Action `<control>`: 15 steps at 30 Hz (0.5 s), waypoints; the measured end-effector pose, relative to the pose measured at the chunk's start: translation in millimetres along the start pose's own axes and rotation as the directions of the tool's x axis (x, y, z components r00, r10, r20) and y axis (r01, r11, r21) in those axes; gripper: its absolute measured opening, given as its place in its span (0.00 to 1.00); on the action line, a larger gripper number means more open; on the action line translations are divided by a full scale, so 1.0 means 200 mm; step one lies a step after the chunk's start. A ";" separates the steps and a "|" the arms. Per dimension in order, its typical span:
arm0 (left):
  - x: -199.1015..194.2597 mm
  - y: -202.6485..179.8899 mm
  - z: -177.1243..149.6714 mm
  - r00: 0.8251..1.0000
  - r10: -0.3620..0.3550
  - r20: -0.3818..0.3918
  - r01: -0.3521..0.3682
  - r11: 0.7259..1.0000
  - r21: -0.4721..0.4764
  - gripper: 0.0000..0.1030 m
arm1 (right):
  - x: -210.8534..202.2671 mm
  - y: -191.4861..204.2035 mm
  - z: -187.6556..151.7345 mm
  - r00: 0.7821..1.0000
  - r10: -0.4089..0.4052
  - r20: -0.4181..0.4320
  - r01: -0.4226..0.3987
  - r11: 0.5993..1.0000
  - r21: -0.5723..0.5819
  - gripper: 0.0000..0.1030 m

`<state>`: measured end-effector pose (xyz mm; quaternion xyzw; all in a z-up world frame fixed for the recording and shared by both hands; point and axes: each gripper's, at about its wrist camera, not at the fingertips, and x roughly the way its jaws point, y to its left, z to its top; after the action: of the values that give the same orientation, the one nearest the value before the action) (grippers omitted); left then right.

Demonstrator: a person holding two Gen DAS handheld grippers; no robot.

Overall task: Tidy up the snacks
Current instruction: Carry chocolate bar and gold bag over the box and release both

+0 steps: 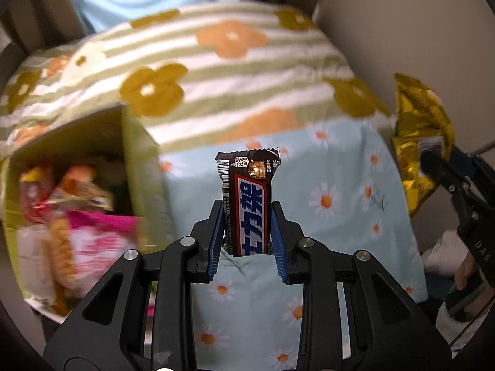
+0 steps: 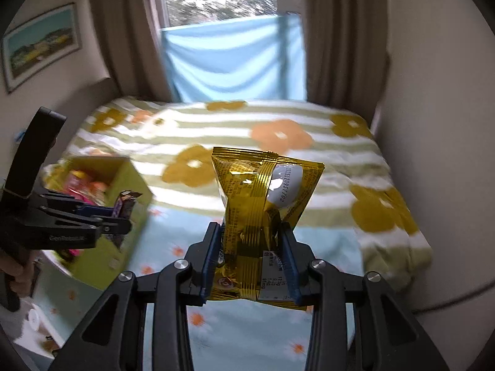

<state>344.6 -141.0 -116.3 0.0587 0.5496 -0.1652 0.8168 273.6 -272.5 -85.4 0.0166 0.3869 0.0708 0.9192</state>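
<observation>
My left gripper (image 1: 247, 216) is shut on a dark chocolate bar (image 1: 247, 198) with a blue and white label, held upright above the daisy-print cloth, to the right of a green cardboard box (image 1: 140, 154) holding several snack packets. My right gripper (image 2: 251, 247) is shut on a gold foil snack bag (image 2: 263, 210), held upright over the same cloth. In the right wrist view the left gripper (image 2: 123, 216) with its bar (image 2: 125, 204) hangs just in front of the box (image 2: 130, 182). In the left wrist view the right gripper (image 1: 433, 157) and gold bag (image 1: 417, 117) are at the far right.
A bed with a striped flower-print blanket (image 2: 278, 142) lies behind the light blue daisy cloth (image 1: 340, 185). Curtains (image 2: 334, 46) and a window stand behind it, a wall to the right. A framed picture (image 2: 40, 43) hangs at left.
</observation>
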 end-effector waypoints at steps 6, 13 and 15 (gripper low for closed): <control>-0.28 0.34 0.00 0.992 0.036 0.123 -0.029 0.998 -0.059 0.25 | 0.02 0.32 0.18 0.990 0.136 0.023 -0.136 0.990 -0.023 0.34; -0.44 0.86 -0.07 0.985 0.059 0.160 -0.042 0.993 -0.110 0.25 | 0.19 0.78 0.31 0.968 0.249 -0.018 -0.250 0.968 -0.018 0.34; -0.45 1.00 -0.08 0.985 0.067 0.157 -0.049 0.992 -0.117 0.25 | 0.26 0.90 0.33 0.963 0.267 -0.033 -0.267 0.964 0.003 0.34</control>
<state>365.8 70.2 -56.8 0.0151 0.4884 -0.1143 0.8650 336.2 -86.3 -60.4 0.0667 0.3961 0.1948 0.8948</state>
